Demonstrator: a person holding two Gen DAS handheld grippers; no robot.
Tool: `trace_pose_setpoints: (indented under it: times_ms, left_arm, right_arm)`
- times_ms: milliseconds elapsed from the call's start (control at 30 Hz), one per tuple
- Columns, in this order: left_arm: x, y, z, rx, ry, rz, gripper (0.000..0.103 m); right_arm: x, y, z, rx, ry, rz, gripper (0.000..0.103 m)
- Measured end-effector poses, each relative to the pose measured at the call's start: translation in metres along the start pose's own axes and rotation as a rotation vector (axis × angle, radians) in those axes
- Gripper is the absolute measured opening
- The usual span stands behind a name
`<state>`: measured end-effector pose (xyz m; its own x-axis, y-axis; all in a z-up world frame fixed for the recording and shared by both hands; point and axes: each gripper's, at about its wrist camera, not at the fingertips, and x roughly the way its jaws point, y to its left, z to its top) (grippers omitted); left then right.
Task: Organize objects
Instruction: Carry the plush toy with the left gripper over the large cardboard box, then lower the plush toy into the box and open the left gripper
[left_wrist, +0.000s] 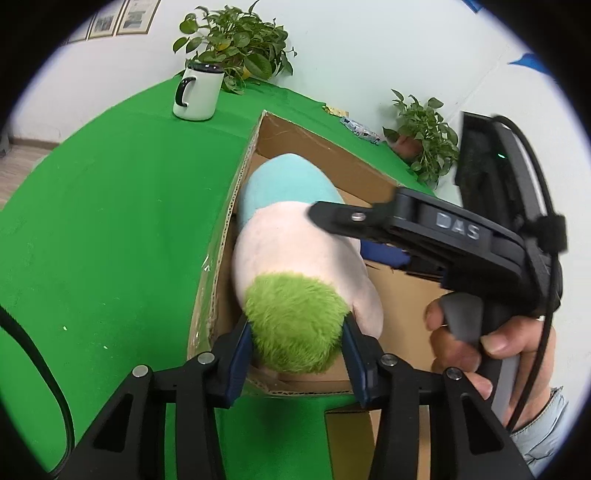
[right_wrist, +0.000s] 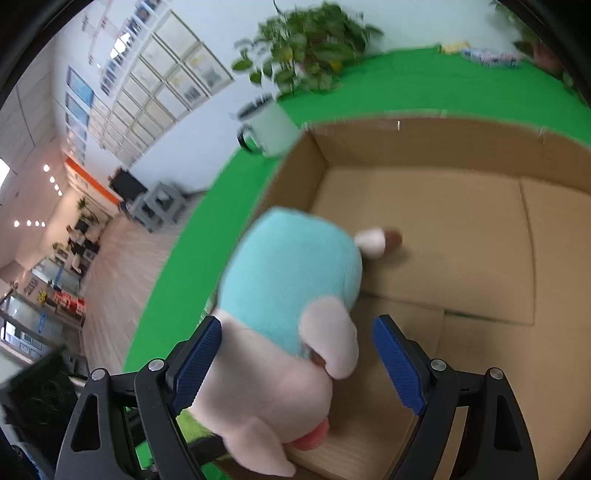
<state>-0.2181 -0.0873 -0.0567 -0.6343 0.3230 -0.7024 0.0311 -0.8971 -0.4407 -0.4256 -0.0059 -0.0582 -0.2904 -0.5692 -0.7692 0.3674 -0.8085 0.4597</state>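
Raised lettering "DAS" is read on one gripper.
The letters are moulded in grey on the black body of the right gripper (left_wrist: 364, 236), seen from the left wrist; wall frames are too blurred to be read.

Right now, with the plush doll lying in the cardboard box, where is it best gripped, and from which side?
Probably the green tuft of the plush doll, coming from above at the box's near end. The doll lies lengthwise against a wall of the cardboard box, and the tuft is a soft, narrow end: the left gripper already pinches it.
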Motion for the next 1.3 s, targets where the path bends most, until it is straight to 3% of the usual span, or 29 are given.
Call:
trace_pose_setpoints:
  times_ms: [67,267,500,567,633,700,767,833,1000,1100,1300]
  left_arm:
    - [-0.002,0.0,-0.001,0.009,-0.002,0.002,0.044]
    - [-0.011,0.002,-0.004,0.019,-0.014,-0.006,0.043]
    - [-0.033,0.006,-0.01,0.019,-0.068,-0.001,0.043]
    - [-0.046,0.006,-0.014,0.033,-0.103,0.031,0.043]
    - [-0.056,0.007,-0.015,0.049,-0.132,0.053,0.044]
    - [-0.07,0.009,-0.02,0.063,-0.17,0.082,0.052]
    - [-0.086,0.009,-0.025,0.069,-0.221,0.111,0.068]
    - [-0.1,0.008,-0.029,0.072,-0.269,0.128,0.076]
    - [-0.125,-0.007,-0.041,0.126,-0.343,0.152,0.077]
    - [-0.133,-0.018,-0.049,0.16,-0.378,0.177,0.078]
    - [-0.139,-0.036,-0.065,0.172,-0.386,0.142,0.078]
  right_arm:
    - [0.019,0.004,0.004,0.042,0.012,0.055,0.078]
    - [0.043,0.014,0.007,0.037,-0.014,0.017,0.073]
    - [0.06,0.025,0.008,0.036,-0.028,0.014,0.08]
    - [0.05,0.03,0.004,0.029,-0.049,-0.005,0.082]
    - [0.028,0.03,-0.005,0.024,-0.07,-0.008,0.091]
    - [0.009,0.041,-0.009,0.0,-0.117,0.01,0.103]
    - [-0.017,0.053,-0.016,-0.038,-0.18,-0.026,0.102]
    - [-0.043,0.058,-0.026,-0.061,-0.229,-0.056,0.102]
    - [-0.112,0.069,-0.07,-0.083,-0.363,-0.176,0.102]
    - [-0.14,0.07,-0.101,-0.087,-0.402,-0.224,0.102]
    - [-0.196,0.061,-0.182,-0.079,-0.448,-0.291,0.102]
